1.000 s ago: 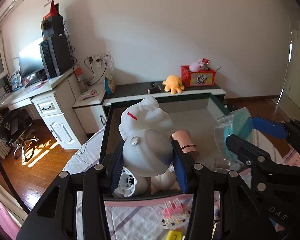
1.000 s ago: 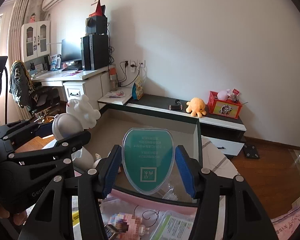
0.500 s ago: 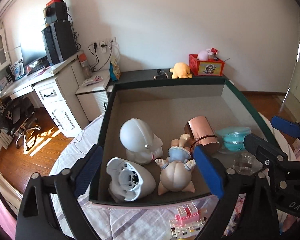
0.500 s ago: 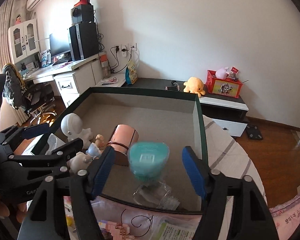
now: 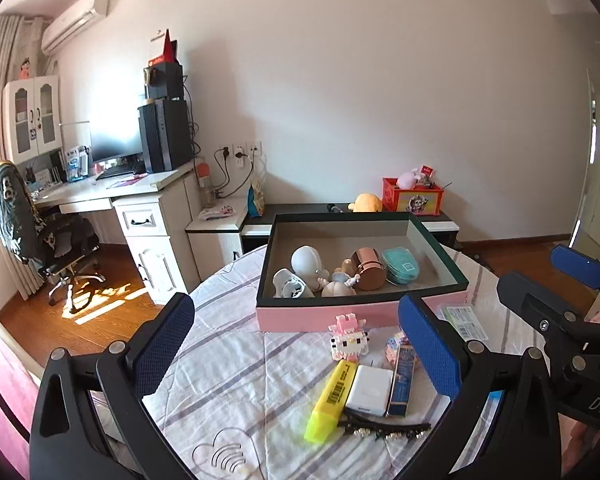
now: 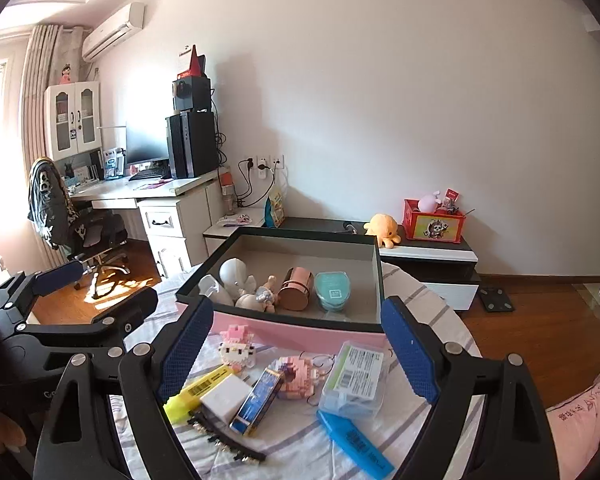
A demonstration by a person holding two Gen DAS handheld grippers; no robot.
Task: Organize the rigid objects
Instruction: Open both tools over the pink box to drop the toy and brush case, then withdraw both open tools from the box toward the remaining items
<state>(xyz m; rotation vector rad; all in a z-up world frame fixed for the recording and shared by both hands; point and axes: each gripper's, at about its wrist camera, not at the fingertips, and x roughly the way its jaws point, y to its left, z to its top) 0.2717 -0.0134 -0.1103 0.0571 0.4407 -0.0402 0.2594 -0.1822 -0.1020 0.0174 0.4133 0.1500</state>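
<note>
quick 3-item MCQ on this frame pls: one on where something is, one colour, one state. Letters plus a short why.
1. Where is the rose-gold cylinder?
A. inside the open box
B. on the cloth beside the highlighter
C. between the right gripper's fingers

2. What colour is the highlighter?
A. blue
B. yellow
C. pink

3. What does the left gripper hold?
A. the white astronaut figure
B. the block-built cat figure
C. nothing

Key:
1 A: it lies in the box, between the small doll and the teal case.
2 B: its body is bright yellow with a barcode label.
3 C: its blue pads stand wide apart with only items on the tablecloth showing between them, none touched.
</note>
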